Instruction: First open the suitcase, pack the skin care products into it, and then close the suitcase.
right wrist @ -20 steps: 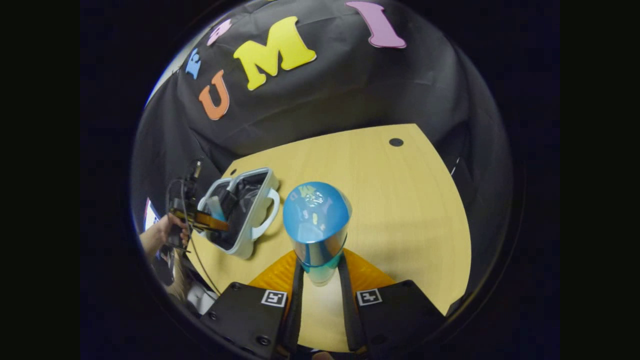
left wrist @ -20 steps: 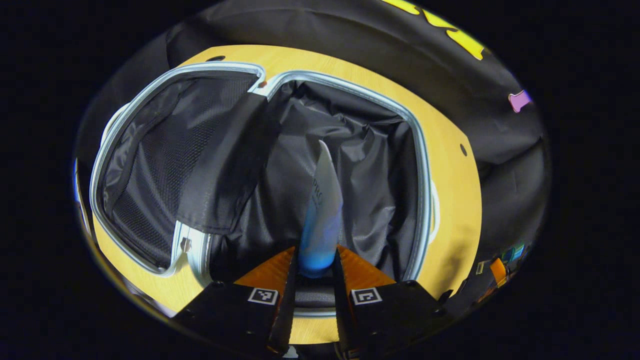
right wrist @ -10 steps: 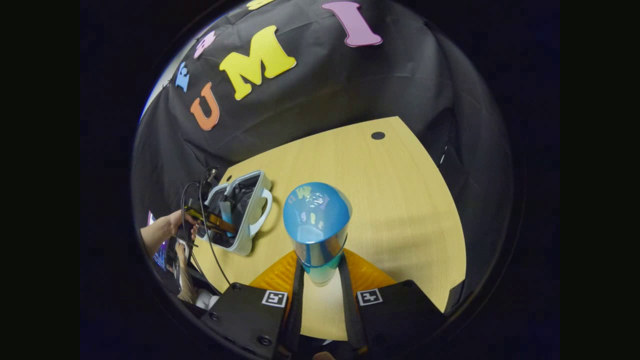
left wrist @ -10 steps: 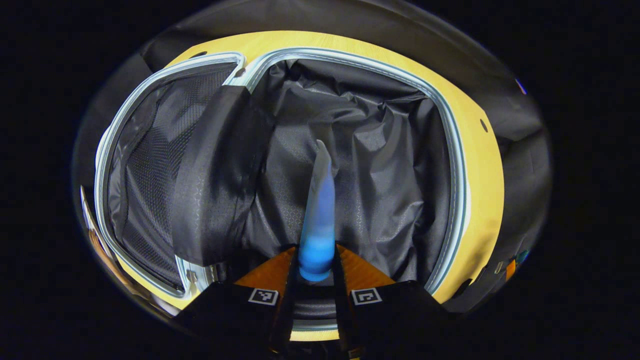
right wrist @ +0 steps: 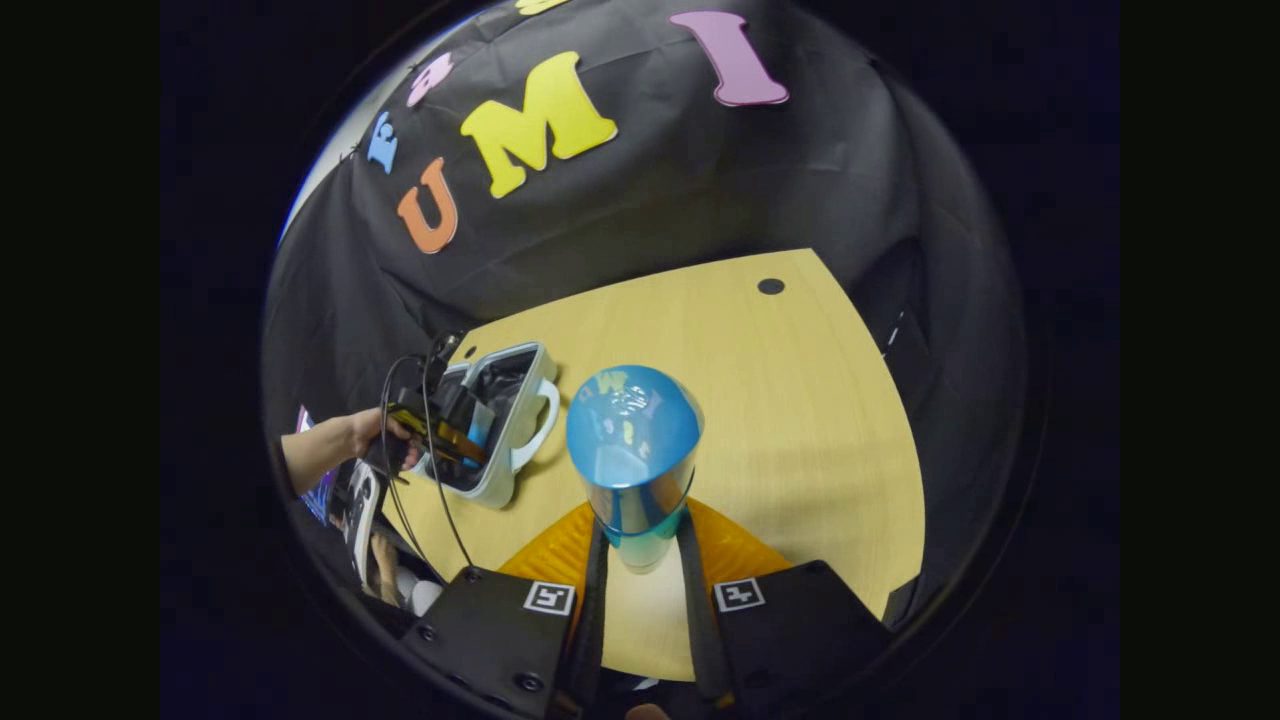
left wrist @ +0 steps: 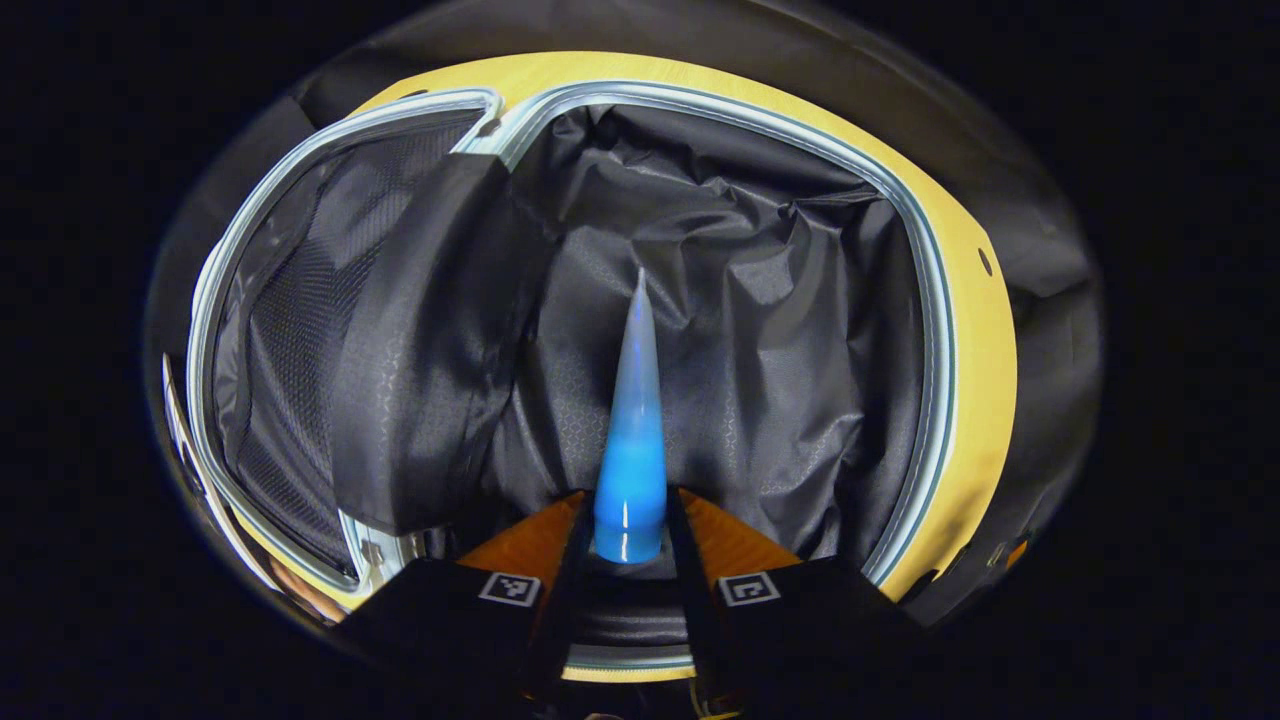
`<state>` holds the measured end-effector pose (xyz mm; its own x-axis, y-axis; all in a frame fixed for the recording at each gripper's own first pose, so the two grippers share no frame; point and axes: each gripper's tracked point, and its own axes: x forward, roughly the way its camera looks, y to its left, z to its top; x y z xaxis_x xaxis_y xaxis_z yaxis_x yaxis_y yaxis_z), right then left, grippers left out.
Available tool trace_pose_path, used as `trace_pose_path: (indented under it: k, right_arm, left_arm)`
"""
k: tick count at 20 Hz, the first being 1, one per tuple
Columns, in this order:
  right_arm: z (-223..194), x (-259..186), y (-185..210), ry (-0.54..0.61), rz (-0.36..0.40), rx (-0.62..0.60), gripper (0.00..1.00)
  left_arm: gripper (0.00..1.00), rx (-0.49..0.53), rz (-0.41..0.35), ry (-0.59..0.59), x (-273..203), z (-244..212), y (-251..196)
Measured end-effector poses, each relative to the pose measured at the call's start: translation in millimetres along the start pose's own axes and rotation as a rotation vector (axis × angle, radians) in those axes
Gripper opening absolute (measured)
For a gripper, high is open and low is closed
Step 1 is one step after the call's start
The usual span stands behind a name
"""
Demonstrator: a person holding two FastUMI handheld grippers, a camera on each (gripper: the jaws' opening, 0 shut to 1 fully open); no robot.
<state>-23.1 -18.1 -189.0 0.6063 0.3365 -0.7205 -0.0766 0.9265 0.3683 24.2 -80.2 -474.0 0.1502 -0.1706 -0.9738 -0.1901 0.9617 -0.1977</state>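
Left gripper view: my left tongs (left wrist: 628,560) are clenched on a blue-to-white squeeze tube (left wrist: 632,450), held over the black-lined cavity of the open pale-blue hard-shell suitcase (left wrist: 905,230). Packing is in hand; I judge that the next move calls for lowering and releasing the tube onto the lining.

Right gripper view: my right tongs (right wrist: 640,570) grasp a blue cylindrical bottle (right wrist: 632,450) above the yellow wooden worktop (right wrist: 800,420). The suitcase (right wrist: 520,440) lies near the worktop's left edge; black cloth walls the booth.
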Motion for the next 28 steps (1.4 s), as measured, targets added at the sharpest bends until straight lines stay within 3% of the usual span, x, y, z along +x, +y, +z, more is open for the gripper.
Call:
trace_pose_path:
  k: [1,2,3,4,5,7,8,11,13,15,18,20,22,28]
  right_arm:
    - [1,3,9,0.009,0.014,-0.015,0.34]
    - [1,5,18,0.019,0.024,-0.036,0.34]
    - [1,9,29,0.027,0.035,-0.062,0.34]
    - [2,13,41,0.038,0.051,-0.088,0.34]
    - [2,17,58,0.051,0.076,-0.103,0.31]
    - [4,30,94,0.092,0.136,-0.123,0.34]
    - [6,38,113,0.118,0.165,-0.136,0.34]
    - [16,65,173,0.185,0.248,-0.193,0.34]
    - [26,93,205,0.226,0.268,-0.245,0.34]
    - [28,127,232,0.283,0.266,-0.29,0.34]
    - [16,181,260,0.405,0.228,-0.313,0.34]
    - [-2,213,271,0.481,0.184,-0.318,0.31]
    - [-19,235,270,0.558,0.135,-0.329,0.34]
    - [-49,282,248,0.685,-0.01,-0.279,0.34]
  left_arm:
    - [0.57,-0.005,-0.009,-0.013,-2,-1,0]
    - [0.76,-0.006,-0.015,-0.035,-9,0,0]
    - [0.73,-0.003,-0.018,-0.059,-16,0,0]
    - [0.99,0.002,-0.022,-0.103,-26,1,2]
    - [0.89,0.004,-0.024,-0.143,-35,2,4]
    - [0.91,-0.018,-0.054,-0.218,-58,-3,5]
    - [1.0,-0.043,-0.113,-0.254,-71,-8,-1]
    - [0.93,-0.117,-0.268,-0.372,-113,-35,-17]
    - [0.93,-0.135,-0.293,-0.46,-138,-58,-10]
    - [0.93,-0.133,-0.256,-0.562,-159,-80,6]
    - [0.93,-0.155,-0.204,-0.68,-180,-112,24]
    - [0.93,-0.206,-0.219,-0.73,-192,-129,25]
    - [0.93,-0.251,-0.241,-0.746,-194,-143,25]
    - [0.93,-0.342,-0.194,-0.737,-195,-172,58]
